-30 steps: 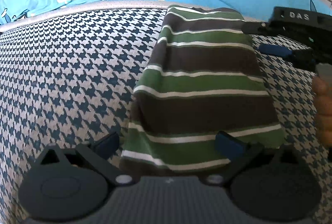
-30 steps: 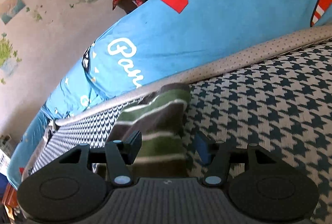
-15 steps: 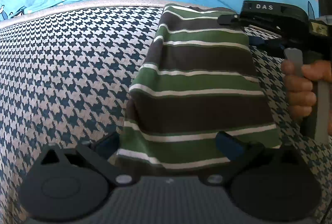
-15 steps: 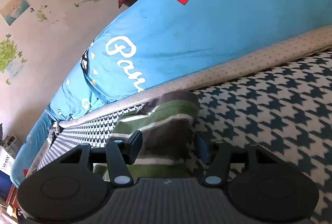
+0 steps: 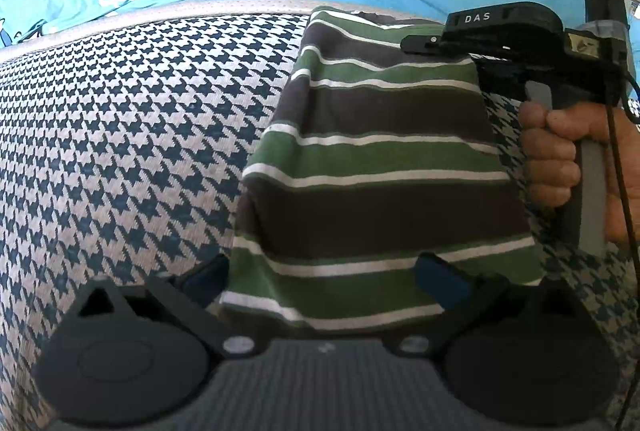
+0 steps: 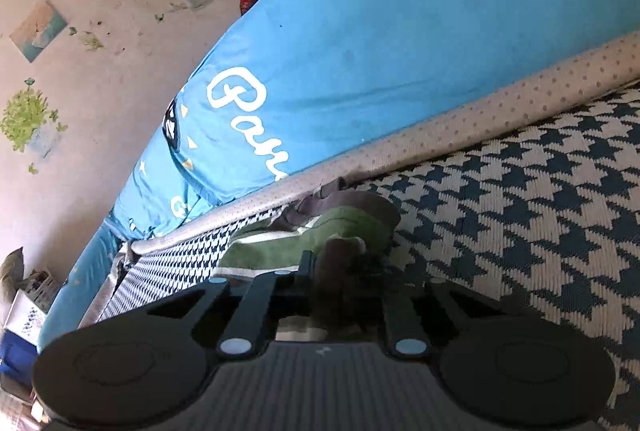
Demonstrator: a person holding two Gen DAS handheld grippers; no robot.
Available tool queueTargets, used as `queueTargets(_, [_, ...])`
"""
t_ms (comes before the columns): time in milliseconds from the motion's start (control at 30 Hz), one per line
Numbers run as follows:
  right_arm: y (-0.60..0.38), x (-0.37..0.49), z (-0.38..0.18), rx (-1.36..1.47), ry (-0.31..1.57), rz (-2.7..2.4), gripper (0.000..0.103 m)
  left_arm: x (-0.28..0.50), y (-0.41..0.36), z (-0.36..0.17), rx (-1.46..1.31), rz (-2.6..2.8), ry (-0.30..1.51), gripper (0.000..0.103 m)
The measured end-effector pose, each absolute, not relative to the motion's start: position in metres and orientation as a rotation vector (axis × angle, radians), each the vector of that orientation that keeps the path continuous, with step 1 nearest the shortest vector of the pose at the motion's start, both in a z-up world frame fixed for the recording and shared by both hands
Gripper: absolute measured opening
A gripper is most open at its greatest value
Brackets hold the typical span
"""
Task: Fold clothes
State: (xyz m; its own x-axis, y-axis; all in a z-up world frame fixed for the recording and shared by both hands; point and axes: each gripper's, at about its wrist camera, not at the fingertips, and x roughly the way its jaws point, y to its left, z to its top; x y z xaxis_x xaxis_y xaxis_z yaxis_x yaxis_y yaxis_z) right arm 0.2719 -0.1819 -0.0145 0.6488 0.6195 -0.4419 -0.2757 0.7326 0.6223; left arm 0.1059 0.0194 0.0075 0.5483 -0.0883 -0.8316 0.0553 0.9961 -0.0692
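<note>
My left gripper (image 5: 320, 277) hovers with fingers apart over the near hem of the striped shirt (image 5: 380, 159), which lies folded on the houndstooth bed cover (image 5: 140, 135). Farther right, my right gripper (image 6: 344, 271) has its fingers clamped on the shirt's far corner. A blue quilt (image 6: 440, 51) lies beyond.

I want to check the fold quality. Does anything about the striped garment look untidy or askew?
Mostly neat: the striped garment lies folded flat on the houndstooth cover. Only its far end is bunched, where the right gripper pinches it.
</note>
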Motion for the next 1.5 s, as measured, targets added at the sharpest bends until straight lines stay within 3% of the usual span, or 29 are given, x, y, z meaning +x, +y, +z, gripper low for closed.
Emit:
queueTargets(467, [-0.217,0.242,0.028,0.552,0.571,0.291,0.01,0.093,0.011,0.03,-0.038,-0.177,0.953,0.103])
queueTargets(900, [-0.32,0.174,0.065,0.519,0.448,-0.106,0.01,0.073,-0.007,0.043,0.004,-0.256,0.922,0.103])
queueTargets(1200, [-0.361,0.138,0.056,0.456,0.515,-0.39,0.011,0.062,-0.028,0.044,0.093,-0.308,0.898,0.103])
queueTargets(1400, [-0.368,0.133,0.054,0.46,0.542,-0.407,0.024,0.055,-0.04,0.04,0.134,-0.325,0.89,0.103])
queueTargets(1467, [-0.366,0.125,0.06,0.446,0.509,-0.435,0.038,0.055,-0.039,0.04,0.135,-0.322,0.889,0.103])
queueTargets(1500, [-0.364,0.121,0.063,0.431,0.488,-0.449,0.04,0.057,-0.038,0.039,0.132,-0.318,0.893,0.103])
